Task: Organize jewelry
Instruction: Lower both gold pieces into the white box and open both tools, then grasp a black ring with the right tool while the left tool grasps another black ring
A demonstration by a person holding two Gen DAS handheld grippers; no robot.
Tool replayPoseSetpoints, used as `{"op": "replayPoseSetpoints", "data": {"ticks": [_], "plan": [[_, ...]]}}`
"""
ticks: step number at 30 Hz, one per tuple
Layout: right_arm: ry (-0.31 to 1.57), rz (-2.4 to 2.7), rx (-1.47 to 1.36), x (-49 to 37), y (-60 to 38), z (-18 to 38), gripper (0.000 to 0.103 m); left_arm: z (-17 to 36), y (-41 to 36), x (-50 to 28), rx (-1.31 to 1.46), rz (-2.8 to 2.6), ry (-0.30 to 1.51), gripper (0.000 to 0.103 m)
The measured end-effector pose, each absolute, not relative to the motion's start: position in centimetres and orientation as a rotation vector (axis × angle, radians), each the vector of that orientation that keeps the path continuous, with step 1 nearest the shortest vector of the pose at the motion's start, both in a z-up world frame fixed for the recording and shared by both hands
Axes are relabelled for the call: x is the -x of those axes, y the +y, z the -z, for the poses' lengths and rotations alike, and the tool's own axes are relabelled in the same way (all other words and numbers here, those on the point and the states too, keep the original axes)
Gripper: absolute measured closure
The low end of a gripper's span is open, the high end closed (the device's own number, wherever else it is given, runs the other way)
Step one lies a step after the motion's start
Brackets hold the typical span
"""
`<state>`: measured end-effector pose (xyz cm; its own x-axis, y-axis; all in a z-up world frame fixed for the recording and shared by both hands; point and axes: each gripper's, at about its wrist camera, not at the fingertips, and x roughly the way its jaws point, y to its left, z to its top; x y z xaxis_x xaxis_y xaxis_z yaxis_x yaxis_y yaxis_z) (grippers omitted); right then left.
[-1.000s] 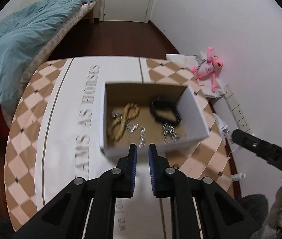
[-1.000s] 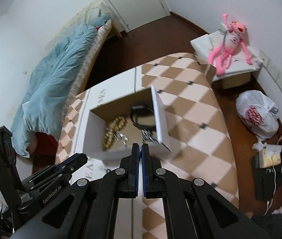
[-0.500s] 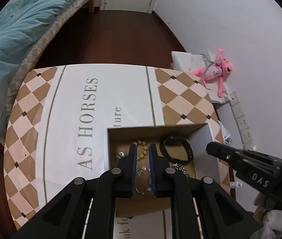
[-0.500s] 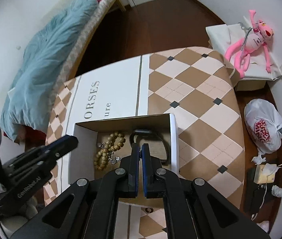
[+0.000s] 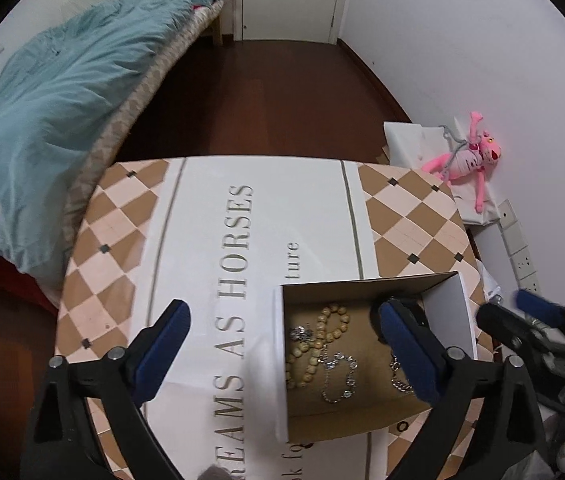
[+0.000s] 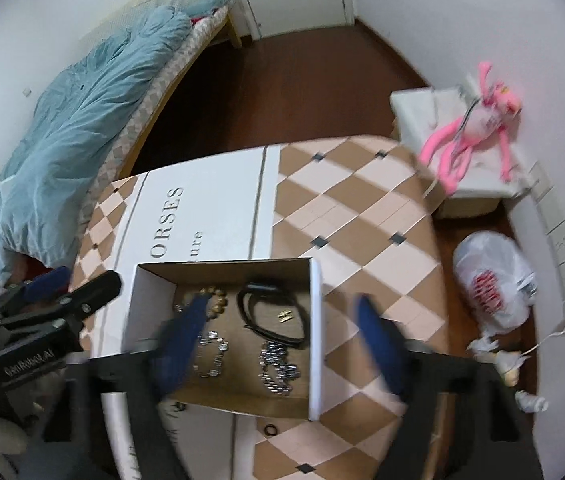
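So the biggest thing in view was the table with the tan-and-cream diamond-check cloth (image 6: 362,216), and sitting on it near the front edge was the open cardboard box with white outer walls (image 6: 316,320), which held all the jewelry. Both grippers hung just above that box, looking down into it. The left gripper (image 5: 282,332) had its blue-padded jaws spread wide, nothing in them, one finger over the cloth to the left of the box and the other over its right half. The right gripper (image 6: 278,344) was also spread wide and empty, but blurred, so I couldn't tell much finer than that; its jaws straddled the box's right wall and interior. Inside, the wooden bead bracelet (image 5: 318,344) lay along the left side with its long axis running front to back, pretty much between the left gripper's jaws, so I'd judge that hand as the nearer one for it. The black loop band (image 6: 272,318) sat at the far right, closer to the right gripper. The thin silver chain with small charms (image 5: 336,376) lay just right of the beads, and the chunky silver link chain (image 6: 276,366) lay just in front of the black band.
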<state>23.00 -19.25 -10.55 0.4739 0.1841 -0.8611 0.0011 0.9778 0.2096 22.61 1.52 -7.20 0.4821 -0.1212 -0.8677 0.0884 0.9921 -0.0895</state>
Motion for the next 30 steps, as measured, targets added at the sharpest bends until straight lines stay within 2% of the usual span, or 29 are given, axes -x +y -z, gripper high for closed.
{"op": "replayPoseSetpoints", "data": {"ticks": [7, 12, 16, 21, 23, 25, 26, 30], "plan": [[1.009, -0.086, -0.147, -18.4, -18.7, 9.5, 0.011, 6.2, 2.7, -18.8, -0.013, 0.057, 0.976, 0.003], [1.008, -0.094, -0.158, -13.9, -18.0, 12.4, 0.014, 8.8, 2.9, -14.0, -0.037, 0.018, 0.975, 0.003], [1.085, -0.128, -0.153, -12.4, -16.6, 17.1, 0.045, 13.5, 2.9, -12.2, -0.029, 0.018, 1.084, 0.003], [1.113, -0.123, -0.119, -12.1, -15.2, 20.7, 0.049, 17.2, 3.3, -11.7, -0.018, -0.012, 1.158, 0.004], [1.127, -0.116, -0.102, -12.2, -14.8, 21.8, 0.061, 17.8, 3.4, -11.5, -0.015, -0.01, 1.172, 0.004], [1.104, -0.091, -0.048, -12.2, -14.2, 21.9, 0.082, 18.3, 3.2, -11.4, -0.018, -0.01, 1.183, 0.004], [1.096, -0.082, -0.019, -12.0, -13.9, 21.9, 0.087, 18.4, 3.1, -11.4, -0.017, -0.006, 1.184, 0.004], [1.09, -0.081, -0.022, -11.9, -14.0, 21.8, 0.09, 18.5, 2.0, -11.8, -0.016, 0.021, 1.178, 0.004]]}}
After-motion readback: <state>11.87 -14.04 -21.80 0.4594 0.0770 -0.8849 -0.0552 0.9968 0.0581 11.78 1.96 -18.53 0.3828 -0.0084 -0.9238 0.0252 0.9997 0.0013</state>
